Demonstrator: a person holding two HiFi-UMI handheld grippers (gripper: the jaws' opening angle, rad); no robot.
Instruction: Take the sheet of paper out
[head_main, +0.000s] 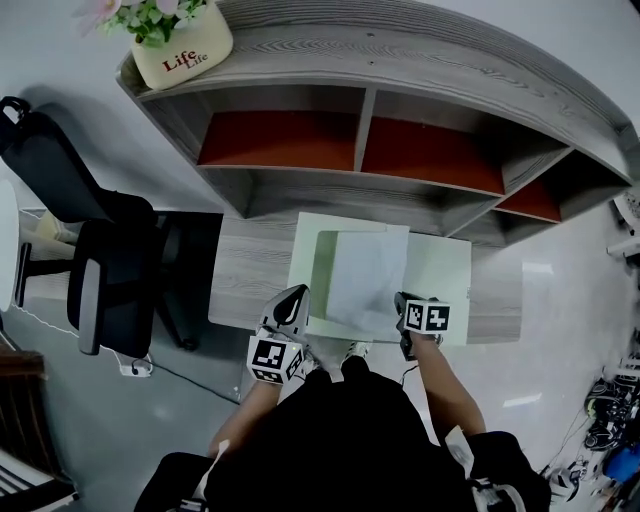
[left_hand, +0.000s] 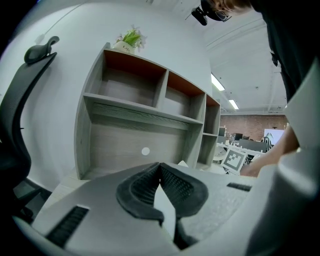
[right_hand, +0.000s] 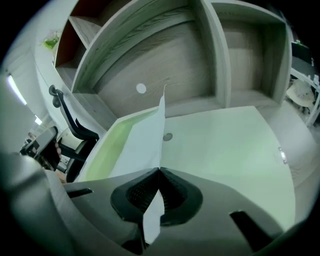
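Right tongs (head_main: 402, 298) (right_hand: 160, 170) are clenched on the sheet of paper (head_main: 365, 275) (right_hand: 140, 145), pinching its near right corner. The white sheet tilts up over the open pale green folder (head_main: 445, 275) (right_hand: 225, 150), which lies flat at the near edge of the surface (head_main: 250, 270). Left tongs (head_main: 296, 292) (left_hand: 160, 164) sit at the folder's near left corner, tips pressed together (whether they pinch anything, I can't tell). They point at the grey hutch (head_main: 400, 60) along the surface's far edge. A black chair (head_main: 100, 260) stands off the left edge.
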